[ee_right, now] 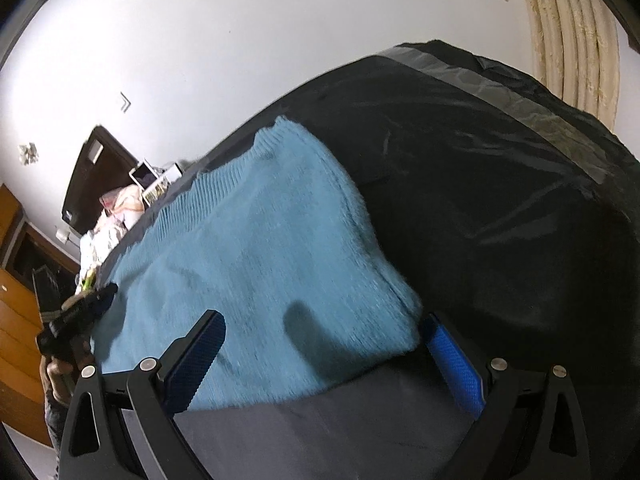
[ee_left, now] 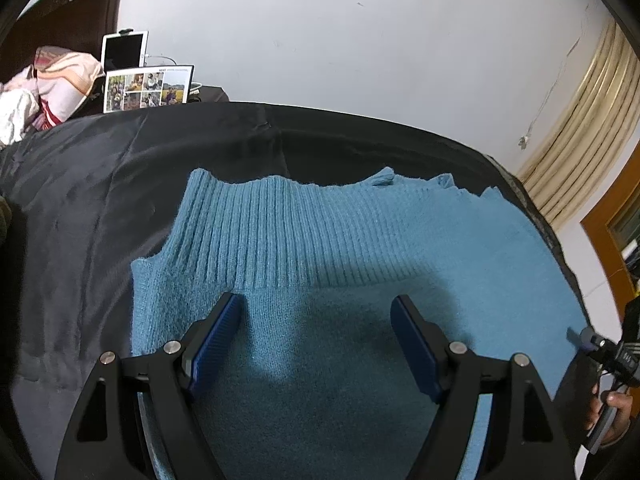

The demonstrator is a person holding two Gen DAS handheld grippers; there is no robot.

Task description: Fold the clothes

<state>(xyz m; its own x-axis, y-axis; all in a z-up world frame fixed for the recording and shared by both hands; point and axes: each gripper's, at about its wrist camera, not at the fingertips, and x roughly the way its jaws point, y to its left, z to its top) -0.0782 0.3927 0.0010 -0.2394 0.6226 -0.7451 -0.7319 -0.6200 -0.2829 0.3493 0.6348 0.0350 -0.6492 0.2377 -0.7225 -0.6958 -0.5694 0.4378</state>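
A light blue knit sweater (ee_left: 320, 248) lies flat on a black cloth-covered table (ee_left: 100, 200), its ribbed band toward the far edge. My left gripper (ee_left: 316, 308) is open and empty, low over the sweater just short of the ribbed band. In the right wrist view the sweater (ee_right: 260, 248) is seen from its end. My right gripper (ee_right: 324, 336) is open and empty, its fingers to either side of the sweater's near edge. The right gripper also shows at the right edge of the left wrist view (ee_left: 600, 344).
The black cloth (ee_right: 500, 200) has grey tape along the far edge. A photo display (ee_left: 146, 88), a tablet (ee_left: 124, 52) and a pile of clothes (ee_left: 48, 84) sit beyond the table's left end. A curtain (ee_left: 580, 140) hangs at the right.
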